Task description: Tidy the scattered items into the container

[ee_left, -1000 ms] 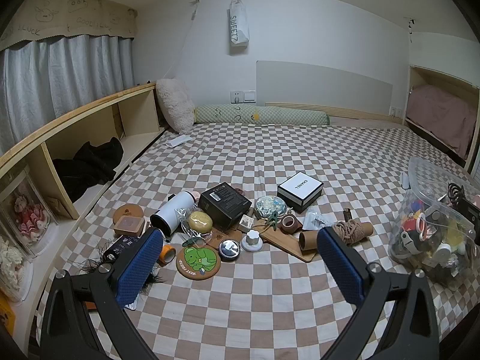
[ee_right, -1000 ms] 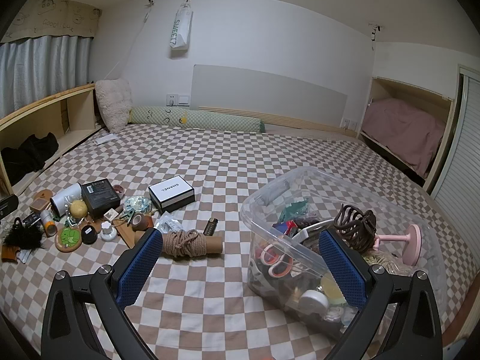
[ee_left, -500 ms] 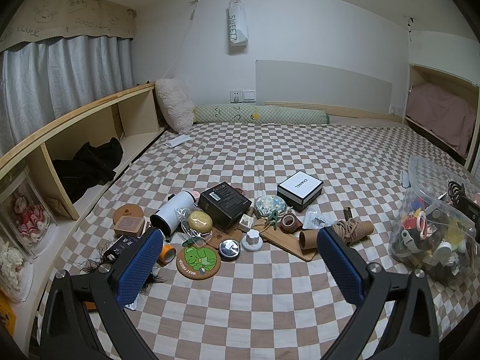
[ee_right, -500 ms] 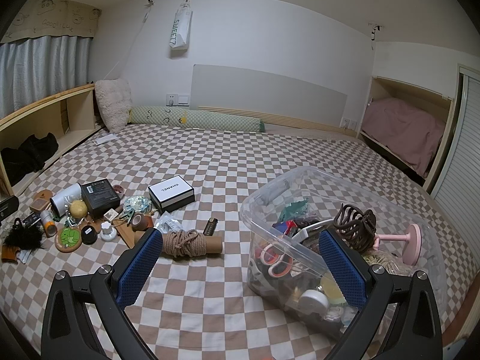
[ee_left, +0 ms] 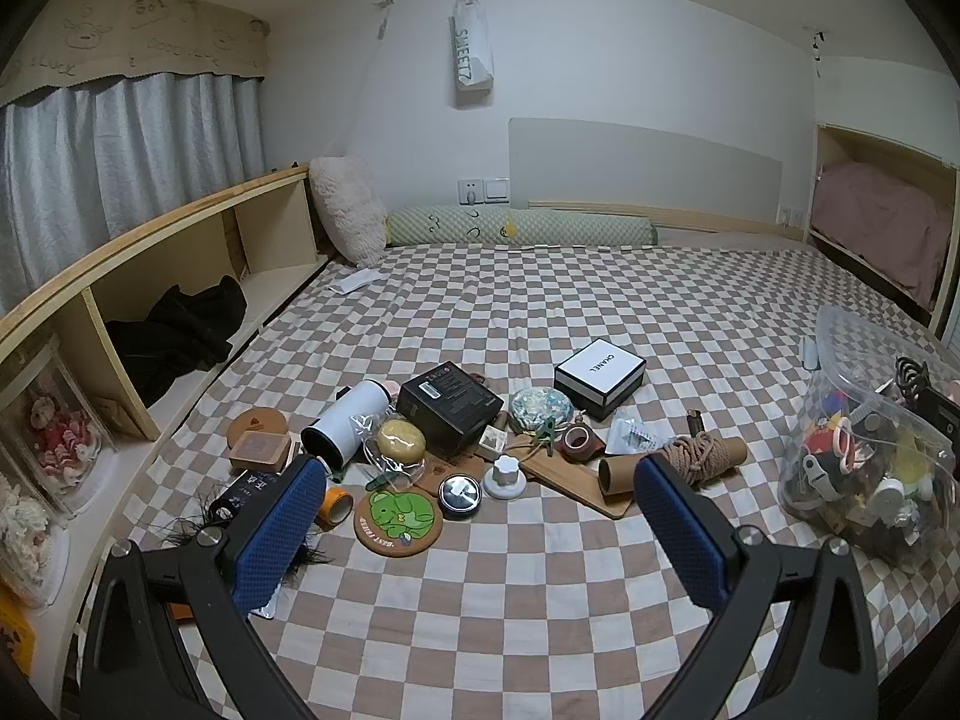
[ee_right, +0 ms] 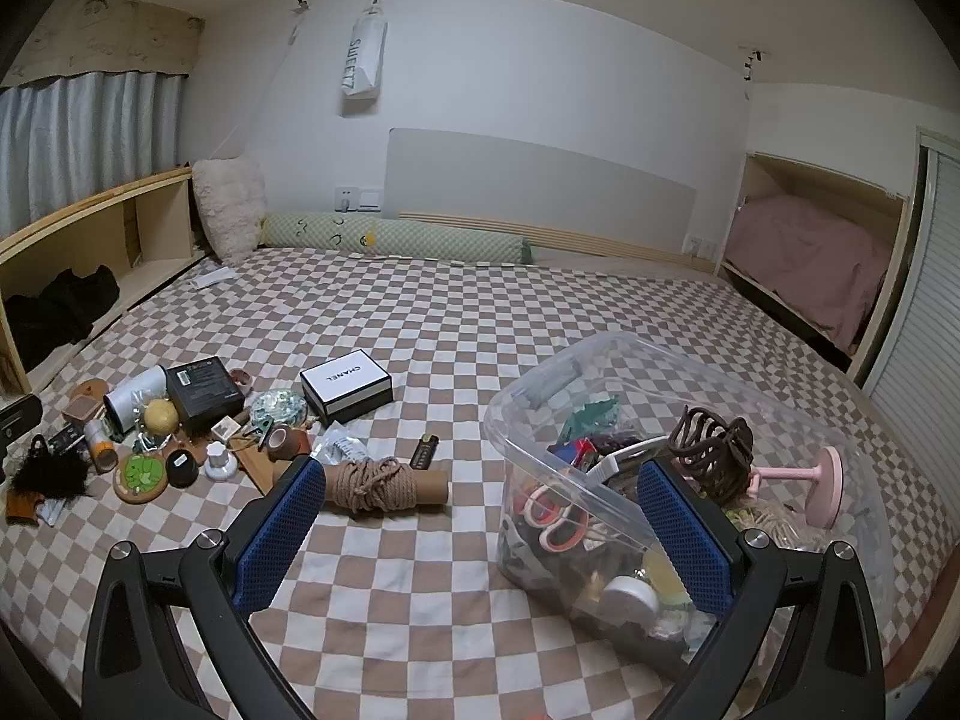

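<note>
A clear plastic storage bin (ee_right: 606,360) sits on the checkered bedspread (ee_right: 480,312), at the right of the scene. It is heaped with small things: a dark brown claw hair clip (ee_right: 711,450) on top, a pink stand with a round base (ee_right: 825,483) beside it, pink-handled scissors (ee_right: 558,525) against the near wall, and a white round lid (ee_right: 630,594) low in the near corner. The rest of the contents are too jumbled to name.

The scattered items lie in a cluster to the left, well apart from the bin. Nearest it is a cardboard tube wound with tan rope (ee_left: 690,456), resting on a flat wooden board (ee_left: 576,477). Farther back stand a white box with black edges (ee_left: 600,369) and a matte black box (ee_left: 450,408). A white cylinder (ee_left: 345,420) lies on its side, with a yellow ball in clear wrap (ee_left: 399,441) just beside it. Nearer are a round green cork coaster (ee_left: 399,519), a small black round tin (ee_left: 459,495) and a white knob-shaped cap (ee_left: 506,474).

The left gripper (ee_left: 480,522) hovers over the bedspread near the cluster, its blue textured pads (ee_left: 282,534) spread wide with nothing between them. The right gripper (ee_right: 480,525) is likewise spread and empty, near the bin.
</note>
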